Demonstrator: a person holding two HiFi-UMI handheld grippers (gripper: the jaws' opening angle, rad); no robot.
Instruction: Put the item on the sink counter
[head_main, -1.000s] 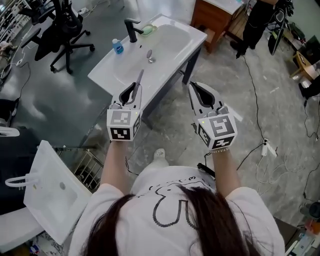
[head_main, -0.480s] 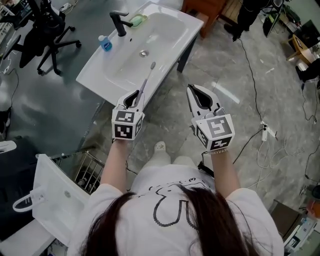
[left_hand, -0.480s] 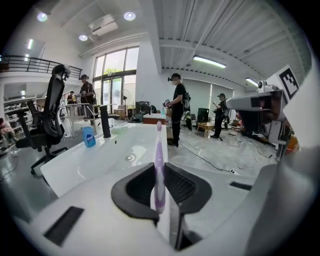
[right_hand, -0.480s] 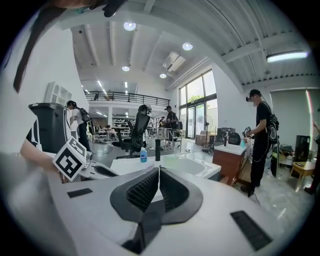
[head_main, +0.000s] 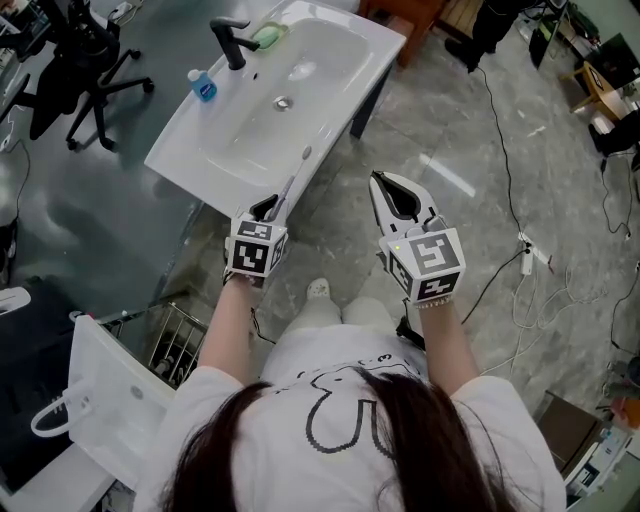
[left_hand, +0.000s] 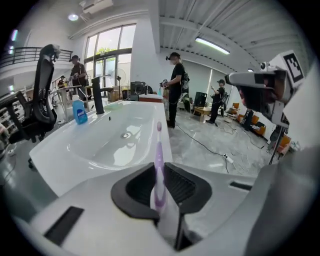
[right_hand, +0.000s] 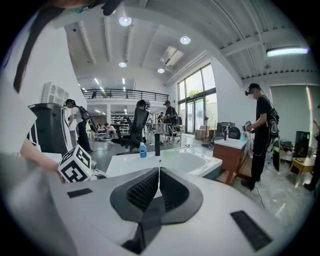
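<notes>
looking steeply down in the head view, the white sink runs slantwise across the top, its near long edge just ahead of the left gripper. that gripper's jaws are nearly together, clamped on a slim toothbrush whose head end reaches up over the near rim. the right gripper hangs beside it over bare grey floor, with clear room to its right except a thin cable. a black faucet, a blue bottle and a green dish sit along the far rim; the round drain is mid-basin. a black chair is cut off at the top left, and a wire basket is partly covered by the person's arm.

the left gripper view shows dark ribbed pads pinching the pale purple handle, which stands straight up between them; its lower end is lost behind the pads. the glossy, rounded basin spreads ahead and to the left, its near counter strip bare. people in the background are small and hard to make out.

the right gripper view shows the ribbed pads closed tip to tip with nothing between them. the sink lies beyond, partly hidden by the jaws, with a wooden cabinet to its right and the other gripper's marker cube at the left.
</notes>
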